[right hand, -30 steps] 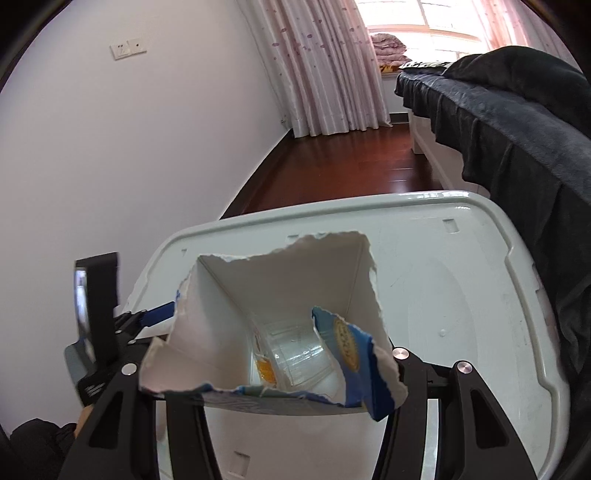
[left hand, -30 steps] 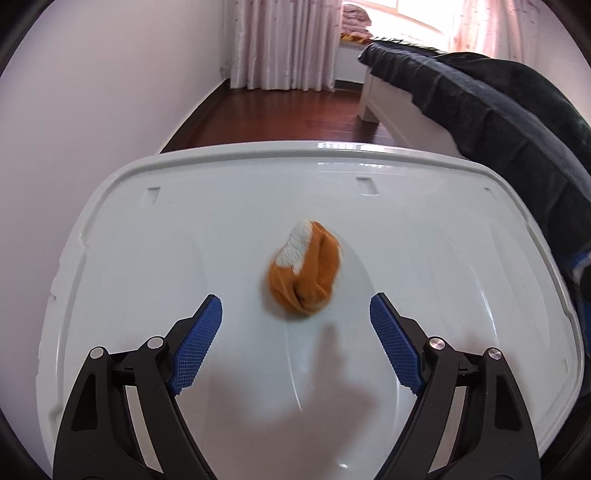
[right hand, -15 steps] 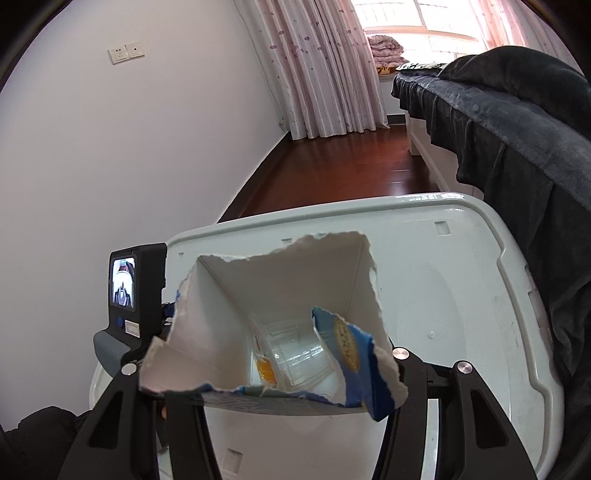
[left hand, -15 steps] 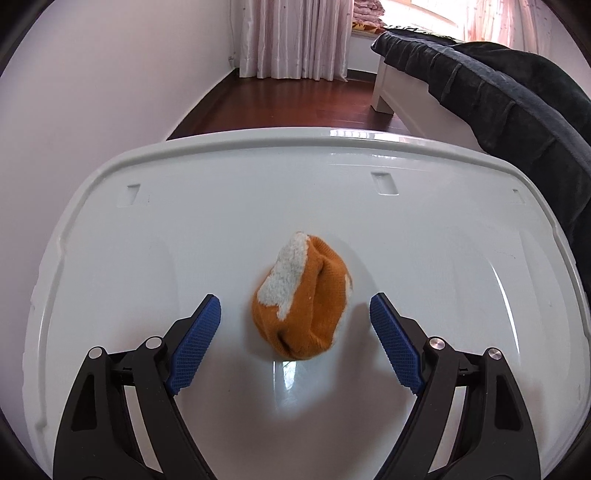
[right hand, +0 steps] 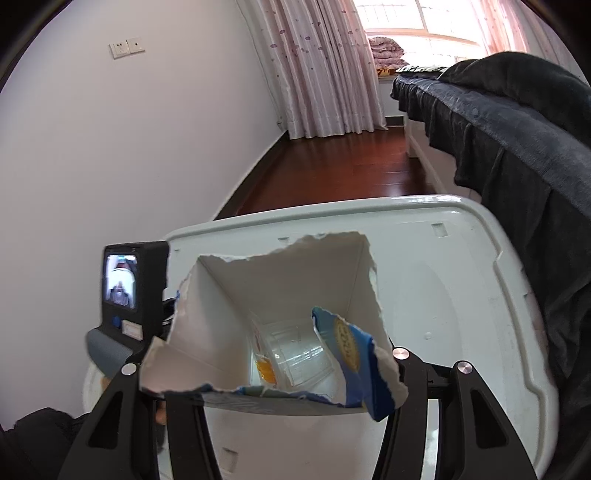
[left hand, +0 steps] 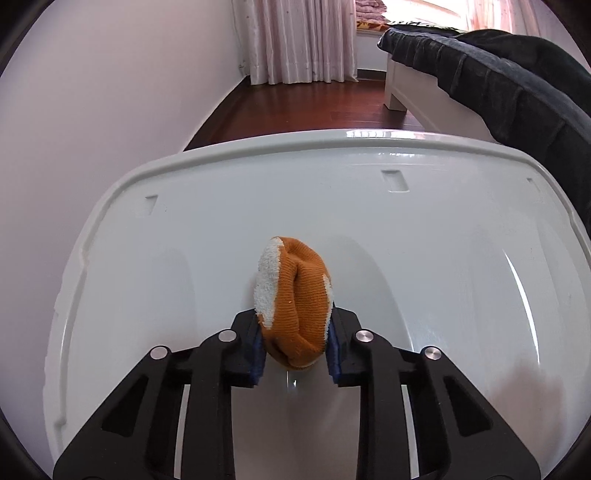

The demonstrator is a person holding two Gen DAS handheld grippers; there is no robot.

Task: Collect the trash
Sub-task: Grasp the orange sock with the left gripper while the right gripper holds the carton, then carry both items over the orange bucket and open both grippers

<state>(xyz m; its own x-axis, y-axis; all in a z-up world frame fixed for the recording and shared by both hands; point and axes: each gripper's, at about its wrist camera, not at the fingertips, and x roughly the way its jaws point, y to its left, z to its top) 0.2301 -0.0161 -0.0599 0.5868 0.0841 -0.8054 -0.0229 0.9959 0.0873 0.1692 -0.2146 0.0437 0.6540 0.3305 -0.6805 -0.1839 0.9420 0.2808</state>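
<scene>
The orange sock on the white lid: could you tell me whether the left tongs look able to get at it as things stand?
Yes, it seems so. The left tongs are already shut on the orange sock, one blue pad on each side, with only bare white lid around it and nothing in the way.

I see a plain white wall (right hand: 92,155) on my left with a switch plate (right hand: 126,47) high up. Dark red wooden floor (right hand: 343,173) runs to pink-dotted curtains (right hand: 317,66) and a bright window (right hand: 424,22). A bed (right hand: 517,122) under dark bedding lies on my right.
</scene>
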